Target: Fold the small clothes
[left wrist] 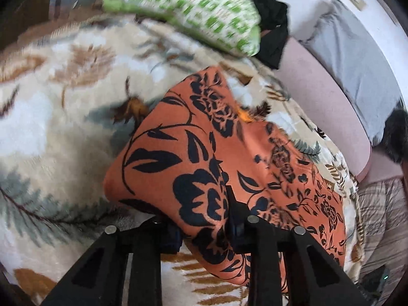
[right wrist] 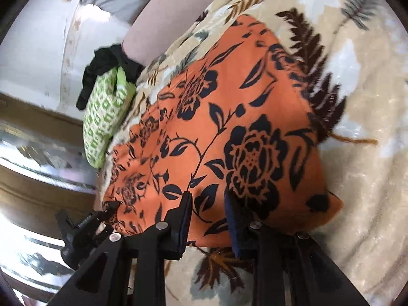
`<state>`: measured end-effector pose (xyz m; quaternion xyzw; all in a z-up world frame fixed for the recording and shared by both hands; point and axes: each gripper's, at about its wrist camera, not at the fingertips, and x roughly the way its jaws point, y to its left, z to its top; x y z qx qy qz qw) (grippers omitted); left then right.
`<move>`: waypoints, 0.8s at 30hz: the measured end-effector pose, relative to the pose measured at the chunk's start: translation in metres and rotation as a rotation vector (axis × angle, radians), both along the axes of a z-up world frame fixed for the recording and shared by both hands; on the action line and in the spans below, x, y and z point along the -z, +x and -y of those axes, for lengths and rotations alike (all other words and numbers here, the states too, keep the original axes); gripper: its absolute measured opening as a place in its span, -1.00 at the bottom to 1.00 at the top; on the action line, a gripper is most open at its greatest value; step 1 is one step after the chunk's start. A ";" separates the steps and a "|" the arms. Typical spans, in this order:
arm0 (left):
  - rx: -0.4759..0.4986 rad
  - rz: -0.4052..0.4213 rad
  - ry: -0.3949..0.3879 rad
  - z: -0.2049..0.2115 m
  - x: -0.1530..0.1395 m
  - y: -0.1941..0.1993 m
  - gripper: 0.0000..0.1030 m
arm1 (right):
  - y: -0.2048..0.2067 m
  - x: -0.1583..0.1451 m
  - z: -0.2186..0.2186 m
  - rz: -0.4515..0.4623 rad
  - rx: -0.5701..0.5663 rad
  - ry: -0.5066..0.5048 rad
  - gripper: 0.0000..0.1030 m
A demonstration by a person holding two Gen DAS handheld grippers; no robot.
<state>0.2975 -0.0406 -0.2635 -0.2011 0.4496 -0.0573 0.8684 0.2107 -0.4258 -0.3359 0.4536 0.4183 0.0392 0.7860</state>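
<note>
An orange garment (left wrist: 204, 158) printed with black roses and leaves lies on a plush cream blanket (left wrist: 63, 107) patterned with ferns. The cloth looks thin and smooth, folded into a rough trapezoid. In the right wrist view its long axis runs from the near right corner up toward the far left. The left gripper (left wrist: 204, 232) has its fingers clamped on the near hem. The right gripper (right wrist: 207, 205) has its fingers spread over the fabric edge. A green-and-white checked folded piece (left wrist: 188, 7) sits beyond, against dark clothing (left wrist: 272, 28).
</note>
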 end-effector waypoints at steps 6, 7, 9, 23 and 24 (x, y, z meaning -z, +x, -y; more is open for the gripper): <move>0.059 0.095 0.148 0.034 -0.029 -0.014 -0.48 | -0.018 -0.015 0.027 0.071 0.054 0.032 -0.44; 0.077 0.112 0.169 0.042 -0.034 -0.016 -0.49 | -0.019 -0.016 0.030 0.074 0.061 0.039 -0.44; 0.119 0.151 0.216 0.060 -0.046 -0.023 -0.51 | -0.023 -0.016 0.039 0.075 0.079 0.060 -0.44; 0.645 0.201 0.298 0.254 -0.058 -0.084 -0.63 | -0.067 -0.022 0.115 0.218 0.210 0.259 -0.44; 0.699 0.139 0.277 0.263 -0.047 -0.086 -0.56 | -0.069 -0.020 0.119 0.242 0.214 0.307 -0.40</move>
